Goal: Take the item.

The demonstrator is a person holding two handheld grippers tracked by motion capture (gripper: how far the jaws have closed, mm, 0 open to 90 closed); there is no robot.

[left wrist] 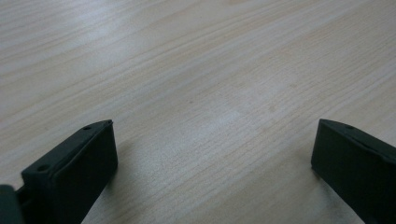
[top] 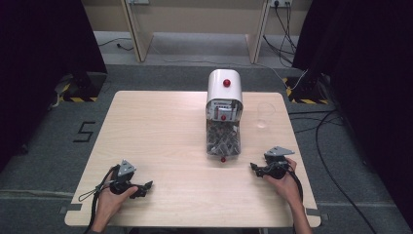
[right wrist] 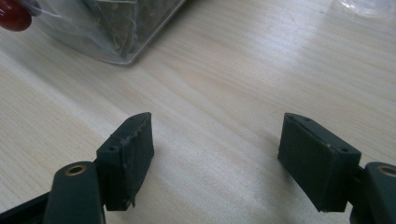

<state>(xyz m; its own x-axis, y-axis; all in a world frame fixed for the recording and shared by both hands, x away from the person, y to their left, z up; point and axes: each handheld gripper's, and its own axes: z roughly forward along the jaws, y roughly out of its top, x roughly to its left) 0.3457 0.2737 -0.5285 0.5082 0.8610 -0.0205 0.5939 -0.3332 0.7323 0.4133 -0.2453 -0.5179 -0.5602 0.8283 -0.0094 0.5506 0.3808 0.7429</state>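
Observation:
A white dispenser (top: pixel 224 90) with red knobs stands mid-table, and its clear bin (top: pixel 223 139) holds dark pieces. An upright clear glass (top: pixel 263 115) stands to its right. My left gripper (top: pixel 146 186) rests on the table near the front left, held by a hand. Its jaws stand wide apart over bare wood (left wrist: pixel 215 126). My right gripper (top: pixel 254 168) lies at the front right, pointing left toward the bin. It is open with nothing between its pads (right wrist: pixel 215 149). The bin's clear corner (right wrist: pixel 112 28) and a red knob (right wrist: pixel 14 16) lie just ahead of it.
The light wooden table (top: pixel 160 131) has bare room on its left half and along the front. Cables run over the grey floor at the right (top: pixel 331 146). Dark curtains flank both sides. The clear glass's base (right wrist: pixel 364 7) shows at the top right of the right gripper view.

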